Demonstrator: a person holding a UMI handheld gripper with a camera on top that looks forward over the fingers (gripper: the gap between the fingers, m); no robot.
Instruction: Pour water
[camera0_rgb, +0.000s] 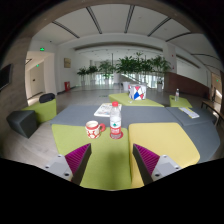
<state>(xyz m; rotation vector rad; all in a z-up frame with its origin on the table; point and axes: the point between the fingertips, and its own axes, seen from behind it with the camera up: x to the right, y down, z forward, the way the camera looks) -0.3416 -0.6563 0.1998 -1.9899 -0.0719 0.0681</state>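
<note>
Well ahead of the wide-open, empty tool (111, 158), a clear water bottle (116, 123) with a red cap stands upright on the surface (170, 140), a red-and-white cup (93, 128) just beside it.

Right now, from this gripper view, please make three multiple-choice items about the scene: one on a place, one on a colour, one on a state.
1. Where does the water bottle stand?
A. Beside the mug, on the table ahead of the fingers
B. On the floor under a chair
C. Between the closed fingers

2. What colour is the bottle's cap?
A. Blue
B. Red
C. Black

3. How is the gripper now?
A. Shut on the bottle
B. Shut on the mug
C. Open, holding nothing

Answers:
1. A, because the bottle is upright next to the mug, beyond the fingertips.
2. B, because the top of the bottle shows red.
3. C, because the two pink pads stand apart with only the table between them.
</note>
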